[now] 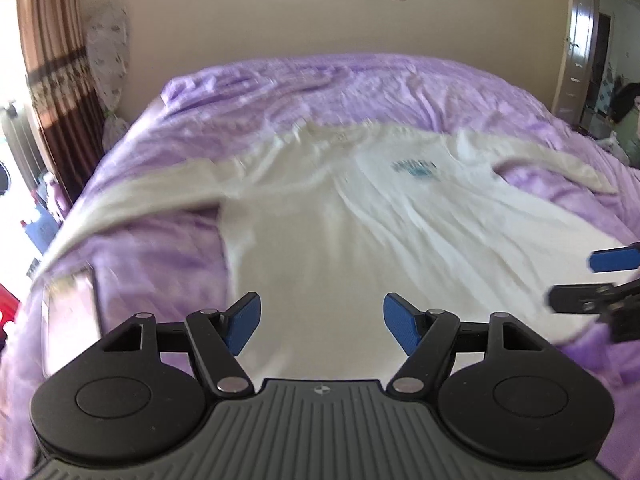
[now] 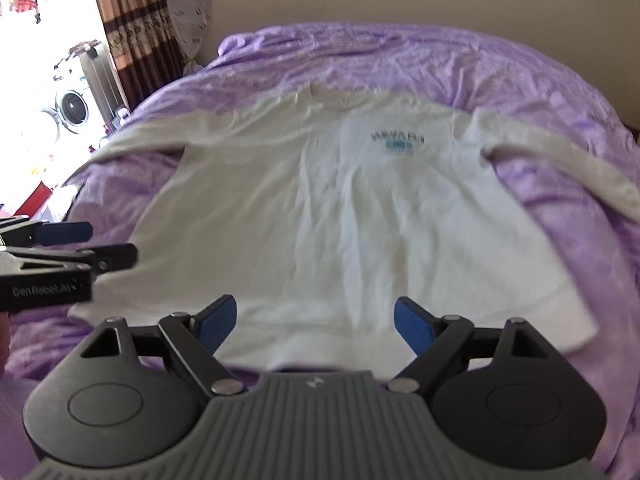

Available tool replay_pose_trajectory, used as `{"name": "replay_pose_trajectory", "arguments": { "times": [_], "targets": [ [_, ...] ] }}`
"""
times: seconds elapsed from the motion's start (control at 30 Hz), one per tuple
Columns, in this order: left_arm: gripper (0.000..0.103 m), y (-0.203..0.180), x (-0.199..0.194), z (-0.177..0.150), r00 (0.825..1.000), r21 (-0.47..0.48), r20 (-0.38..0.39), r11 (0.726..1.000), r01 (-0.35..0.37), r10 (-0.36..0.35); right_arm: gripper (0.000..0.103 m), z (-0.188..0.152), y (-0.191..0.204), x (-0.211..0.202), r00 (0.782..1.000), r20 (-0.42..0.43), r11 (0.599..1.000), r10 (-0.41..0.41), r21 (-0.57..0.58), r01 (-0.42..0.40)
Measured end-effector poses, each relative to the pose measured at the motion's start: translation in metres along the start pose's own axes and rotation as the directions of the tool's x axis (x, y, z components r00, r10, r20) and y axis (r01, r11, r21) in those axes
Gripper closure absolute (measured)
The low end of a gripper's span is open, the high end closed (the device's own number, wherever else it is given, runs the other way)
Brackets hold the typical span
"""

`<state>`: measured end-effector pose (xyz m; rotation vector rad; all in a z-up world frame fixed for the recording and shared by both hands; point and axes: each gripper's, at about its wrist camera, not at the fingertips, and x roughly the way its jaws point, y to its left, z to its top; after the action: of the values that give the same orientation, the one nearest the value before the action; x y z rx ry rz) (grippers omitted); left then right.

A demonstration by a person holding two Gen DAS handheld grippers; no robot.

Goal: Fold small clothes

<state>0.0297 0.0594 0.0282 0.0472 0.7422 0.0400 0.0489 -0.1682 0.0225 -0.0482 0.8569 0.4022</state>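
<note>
On the bed, covered by a wrinkled purple sheet, a white long-sleeved shirt is lying spread out flat, front side up. Its collar is pointing toward the far wall, and its hem is lying nearest the cameras. A blue-green printed logo is showing on the chest; the lettering is too blurred to read. Both sleeves are extending outward and down along the sides of the body — the left sleeve toward the curtain side, the right sleeve toward the door side.

The left tool is hovering above the lower part of the shirt with its blue-padded fingers spread wide apart and gripping nothing. In the right wrist view it is entering from the left edge, beside the shirt's lower left side.

The right tool is positioned just above the hem, its fingers likewise spread wide and holding nothing. In the left wrist view it is appearing at the right edge, over the shirt's lower right corner; whether it is touching the fabric cannot be determined.

A brown patterned curtain is hanging at the bright window side, and an open door is standing at the far right.
</note>
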Motion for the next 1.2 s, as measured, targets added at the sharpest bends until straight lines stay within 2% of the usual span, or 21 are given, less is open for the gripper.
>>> {"name": "replay_pose_trajectory", "arguments": {
  "times": [0.17,0.33,0.43,0.57,0.63,0.8,1.0,1.1,1.2],
  "targets": [
    [0.025,0.049,0.007,0.032,0.999,-0.034,0.033,0.999,-0.026,0.028,0.021,0.038,-0.017,-0.002,0.999,0.051,0.999,0.012,-0.046,-0.009],
    [0.025,0.113,0.022,0.065,0.999,-0.108,0.050,0.994,-0.006,0.011,0.021,0.078,-0.042,0.009,0.995,0.102,0.998,-0.002,-0.061,0.008],
    [0.025,0.154,0.031,0.078,0.997,-0.161,0.067,0.987,-0.028,0.040,0.021,0.099,-0.057,0.029,0.992,0.129,0.997,-0.007,-0.079,0.017],
    [0.025,0.211,0.047,0.086,0.991,-0.232,0.088,0.970,-0.075,0.098,0.021,0.122,-0.075,0.066,0.991,0.132,0.997,0.023,-0.070,-0.014],
    [0.025,0.232,0.058,0.091,0.992,-0.228,0.090,0.971,-0.069,0.091,0.021,0.133,-0.080,0.086,0.991,0.127,0.997,0.043,-0.070,-0.035],
    [0.030,0.252,0.097,0.112,0.997,-0.176,0.076,0.984,-0.006,0.020,0.024,0.163,-0.080,0.139,0.988,0.118,0.991,0.098,-0.105,-0.086],
    [0.030,0.256,0.163,0.133,0.999,-0.103,0.035,0.994,0.030,-0.027,0.048,0.205,-0.061,0.210,0.975,0.078,0.965,0.210,-0.178,-0.193],
    [0.028,0.255,0.202,0.140,0.998,-0.067,-0.011,0.996,0.058,-0.058,0.053,0.226,-0.045,0.251,0.967,0.056,0.948,0.248,-0.217,-0.231],
    [0.028,0.257,0.240,0.142,0.995,-0.054,-0.051,0.995,0.087,-0.089,0.060,0.249,-0.037,0.297,0.961,0.027,0.945,0.276,-0.193,-0.266]
  ]
}}
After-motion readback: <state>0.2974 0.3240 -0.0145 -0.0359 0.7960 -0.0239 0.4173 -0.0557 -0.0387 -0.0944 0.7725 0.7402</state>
